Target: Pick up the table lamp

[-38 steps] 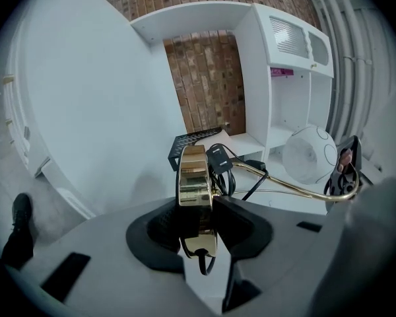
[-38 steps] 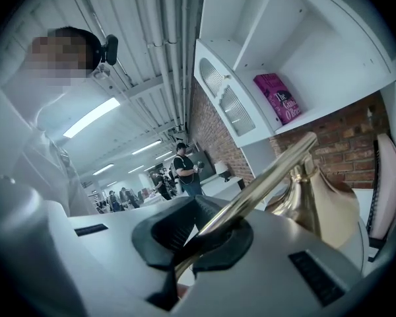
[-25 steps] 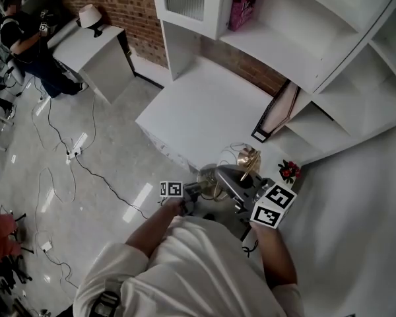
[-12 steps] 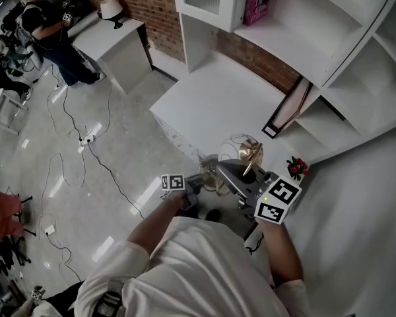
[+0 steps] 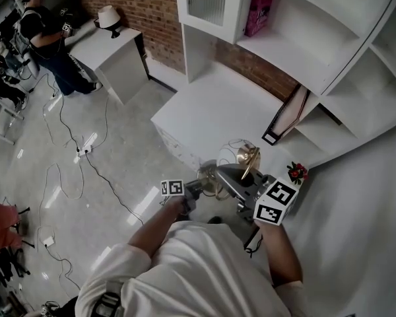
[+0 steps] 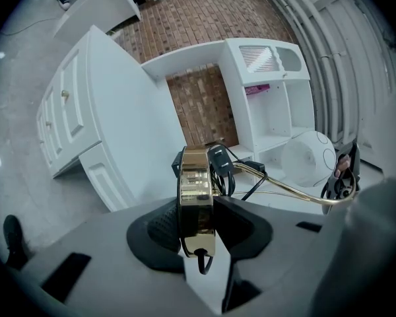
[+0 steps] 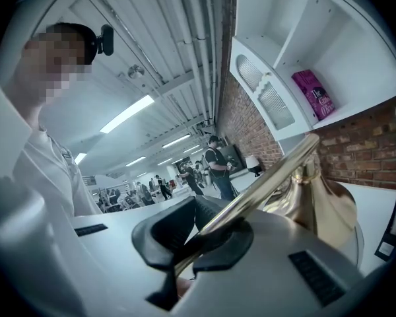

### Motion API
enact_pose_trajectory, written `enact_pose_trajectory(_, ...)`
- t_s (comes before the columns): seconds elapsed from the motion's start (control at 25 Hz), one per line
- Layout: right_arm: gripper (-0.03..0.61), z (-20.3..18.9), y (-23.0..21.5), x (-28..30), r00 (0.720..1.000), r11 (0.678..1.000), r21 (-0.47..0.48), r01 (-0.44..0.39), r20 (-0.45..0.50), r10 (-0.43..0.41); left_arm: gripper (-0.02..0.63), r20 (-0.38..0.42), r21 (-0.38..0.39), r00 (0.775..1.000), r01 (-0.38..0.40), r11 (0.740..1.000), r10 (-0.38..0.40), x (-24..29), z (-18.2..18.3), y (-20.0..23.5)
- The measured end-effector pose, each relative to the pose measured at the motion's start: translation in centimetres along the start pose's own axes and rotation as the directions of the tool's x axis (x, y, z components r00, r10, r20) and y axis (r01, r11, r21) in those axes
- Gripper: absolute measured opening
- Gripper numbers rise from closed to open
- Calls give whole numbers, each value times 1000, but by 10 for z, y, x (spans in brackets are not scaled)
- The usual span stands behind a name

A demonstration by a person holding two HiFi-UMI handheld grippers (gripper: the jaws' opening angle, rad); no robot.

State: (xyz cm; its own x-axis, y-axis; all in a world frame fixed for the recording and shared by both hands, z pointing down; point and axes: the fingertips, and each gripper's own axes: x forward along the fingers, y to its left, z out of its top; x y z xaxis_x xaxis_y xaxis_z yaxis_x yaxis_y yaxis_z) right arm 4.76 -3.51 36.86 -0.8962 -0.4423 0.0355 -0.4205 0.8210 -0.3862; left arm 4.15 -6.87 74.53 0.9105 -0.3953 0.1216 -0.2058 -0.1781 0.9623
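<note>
1. The shelf (image 5: pixel 297 51) stands behind the worktop (image 5: pixel 211 111), and a book (image 5: pixel 259 10) stands on it.
2. A folder (image 5: pixel 282 119) leans at the worktop's right edge.
3. The table lamp (image 5: pixel 245 160) is at the worktop's front right corner, between the left tool (image 5: pixel 204 185) and the right tool (image 5: pixel 245 177).
4. Flowers (image 5: pixel 296 172) sit just right of the right tool.
5. A power strip (image 5: pixel 84 150) lies on the floor (image 5: pixel 119 170), left of the worktop.
</note>
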Motion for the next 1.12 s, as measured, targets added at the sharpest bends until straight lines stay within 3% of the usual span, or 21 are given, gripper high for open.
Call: enact_pose_trajectory(1.12, 13, -14, 7, 35, 999, 999, 1, 36, -24, -36, 138, 12, -37, 1000, 11, 999, -11, -23, 11, 18)
